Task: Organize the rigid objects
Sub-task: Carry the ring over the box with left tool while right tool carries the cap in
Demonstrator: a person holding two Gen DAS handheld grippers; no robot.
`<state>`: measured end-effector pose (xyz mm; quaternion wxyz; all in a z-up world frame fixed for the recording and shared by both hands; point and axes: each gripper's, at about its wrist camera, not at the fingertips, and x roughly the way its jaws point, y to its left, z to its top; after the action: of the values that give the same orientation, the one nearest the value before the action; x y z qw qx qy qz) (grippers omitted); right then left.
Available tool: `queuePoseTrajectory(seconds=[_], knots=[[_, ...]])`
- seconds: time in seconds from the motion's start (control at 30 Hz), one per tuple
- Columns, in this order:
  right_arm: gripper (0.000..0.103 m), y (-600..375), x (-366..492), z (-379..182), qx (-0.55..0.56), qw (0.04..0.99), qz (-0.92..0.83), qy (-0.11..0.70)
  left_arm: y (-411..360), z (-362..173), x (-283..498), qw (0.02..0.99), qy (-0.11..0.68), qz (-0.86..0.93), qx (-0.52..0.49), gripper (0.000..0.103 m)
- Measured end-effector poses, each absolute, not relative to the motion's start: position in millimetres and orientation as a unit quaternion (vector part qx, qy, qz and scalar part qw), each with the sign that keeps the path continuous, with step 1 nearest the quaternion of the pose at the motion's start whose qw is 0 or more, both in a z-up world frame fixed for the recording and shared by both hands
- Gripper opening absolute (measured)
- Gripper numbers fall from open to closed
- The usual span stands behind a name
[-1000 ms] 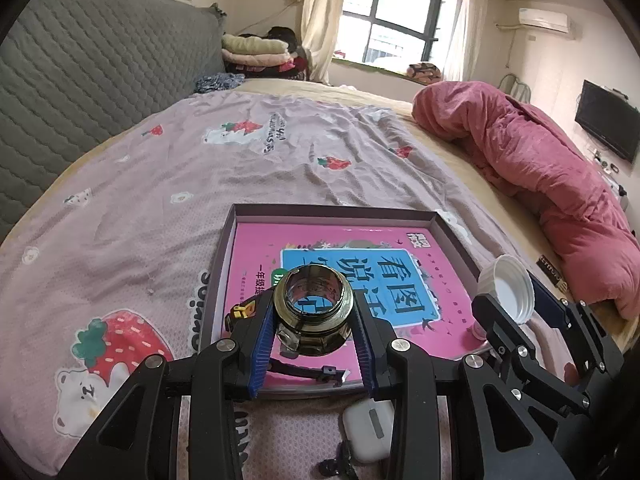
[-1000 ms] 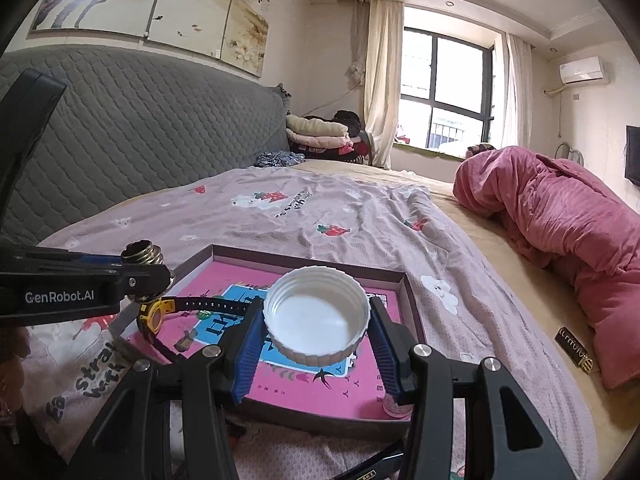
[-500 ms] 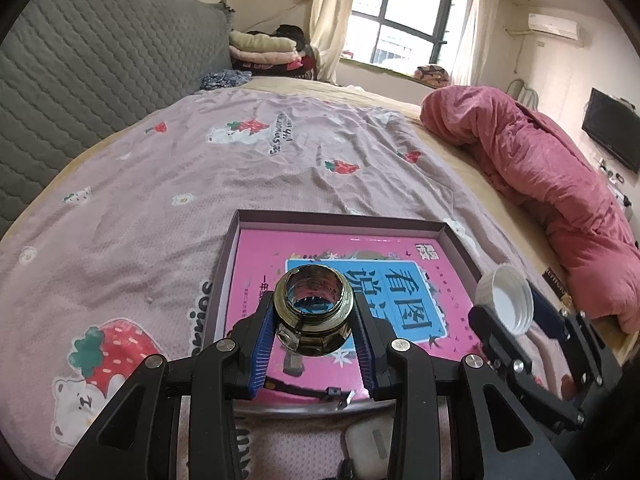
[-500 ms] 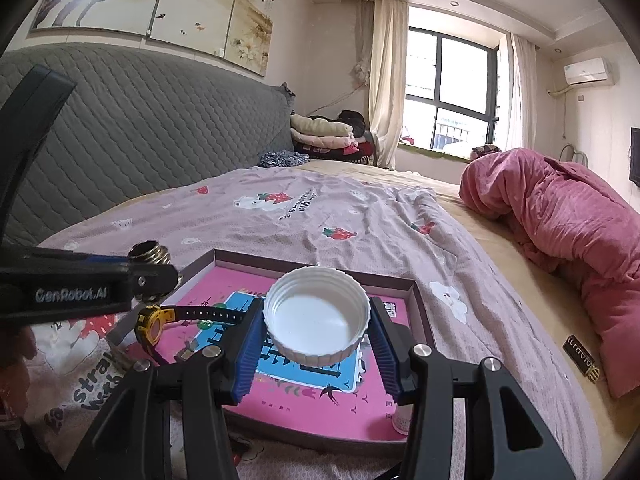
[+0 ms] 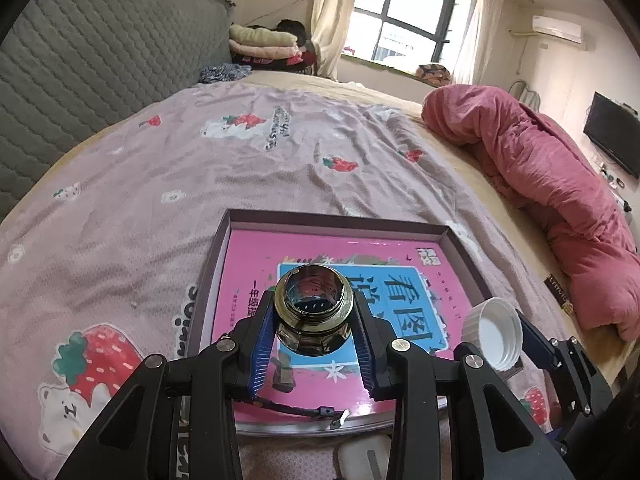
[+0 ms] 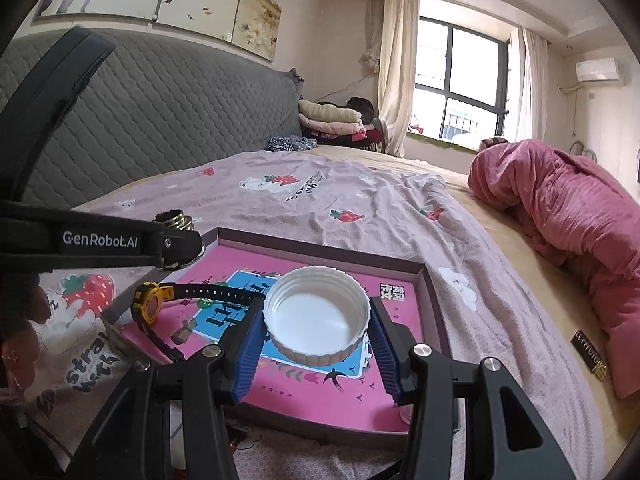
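My left gripper (image 5: 314, 334) is shut on a dark glass jar with a brass threaded neck (image 5: 313, 306), held above the near left part of a shallow purple tray (image 5: 336, 219) lined with a pink book. My right gripper (image 6: 316, 330) is shut on a white ribbed lid (image 6: 316, 316), open side up, above the tray (image 6: 320, 242). The lid also shows at the right of the left wrist view (image 5: 493, 334). The jar's neck shows behind the left gripper in the right wrist view (image 6: 175, 218). A yellow and black wristwatch (image 6: 149, 306) lies in the tray's near left corner.
The tray sits on a bed with a lilac strawberry-print sheet (image 5: 200, 168). A pink duvet (image 5: 552, 184) is bunched along the right. A white earbud case (image 5: 360, 458) lies before the tray. A small dark label (image 6: 591, 354) lies at the right. A grey quilted headboard (image 6: 160, 112) stands left.
Both grippers have risen and drawn slightly forward over the tray, each still holding its object. The lid has come closer to the jar's right side.
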<state>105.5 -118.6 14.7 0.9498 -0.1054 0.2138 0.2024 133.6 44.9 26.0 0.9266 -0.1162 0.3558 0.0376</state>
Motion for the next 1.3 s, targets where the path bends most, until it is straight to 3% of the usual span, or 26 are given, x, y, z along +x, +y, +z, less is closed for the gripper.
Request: queuePoseTrajectory(seconds=[1.3], knots=[[0.05, -114, 132, -27, -0.106, 0.922, 0.182, 0.326, 32, -31, 155, 0.899, 0.422, 0.036, -0.114, 0.037]])
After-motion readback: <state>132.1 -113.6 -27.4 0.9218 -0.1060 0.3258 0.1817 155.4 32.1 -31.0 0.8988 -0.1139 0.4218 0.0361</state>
